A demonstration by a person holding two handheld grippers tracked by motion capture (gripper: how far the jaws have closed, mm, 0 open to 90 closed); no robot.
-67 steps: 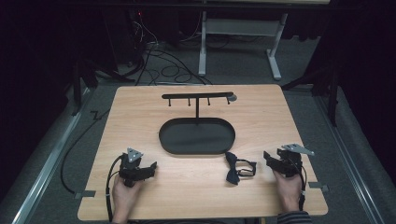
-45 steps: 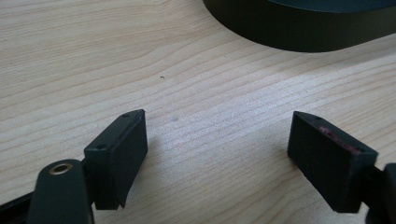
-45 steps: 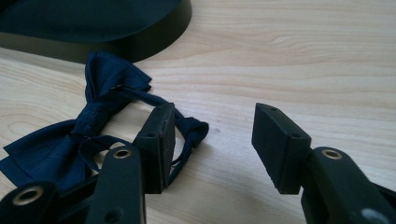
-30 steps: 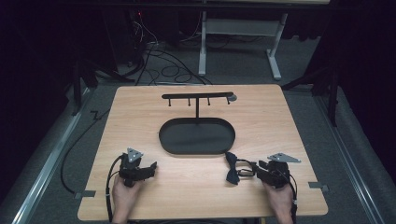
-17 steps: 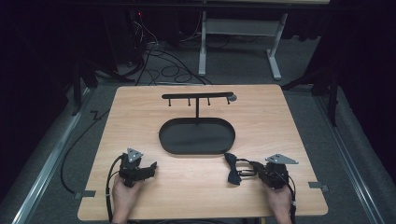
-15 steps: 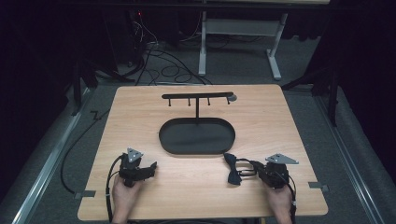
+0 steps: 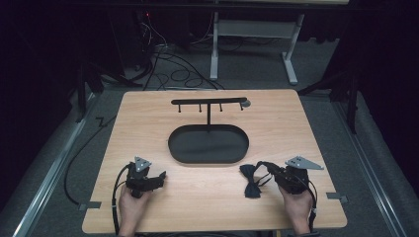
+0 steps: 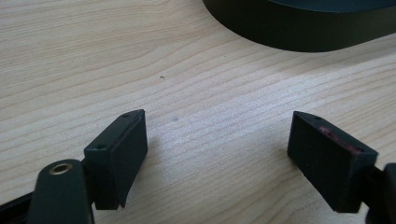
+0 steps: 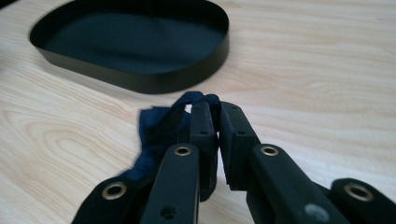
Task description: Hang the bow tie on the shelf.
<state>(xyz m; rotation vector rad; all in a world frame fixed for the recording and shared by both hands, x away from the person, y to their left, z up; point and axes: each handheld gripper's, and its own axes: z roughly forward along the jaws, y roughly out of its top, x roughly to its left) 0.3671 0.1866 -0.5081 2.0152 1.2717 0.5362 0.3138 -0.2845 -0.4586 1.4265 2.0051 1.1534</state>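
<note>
A light wooden table (image 7: 296, 123) carries a black oval tray (image 7: 208, 144) near its middle. The tray's shallow wall runs all the way round and its dark floor lies bare as far as the high view and the right gripper view (image 9: 140, 42) show. Just behind the tray, a black T-shaped stand (image 7: 209, 104) rises upright, its crossbar bearing small pegs that hang down; whether its post is fixed to the tray's rear edge or merely stands against it cannot be told.

The right gripper (image 7: 269, 170), held in the person's right hand (image 7: 297, 205) at the near right of the table, has its jaws pressed together on a loop of a dark blue bow tie (image 7: 251, 180). In the right gripper view (image 9: 209, 112) the fabric (image 9: 161, 123) bunches up between and to the left of the jaw tips. The bow tie lies on the wood in front of the tray, outside it and near its right end.

The left gripper (image 7: 157, 178), in the left hand (image 7: 132, 202) at the near left, rests low over bare wood with its jaws spread wide (image 8: 217, 140), nothing between them. The tray's wall (image 8: 303, 32) shows beyond them
</note>
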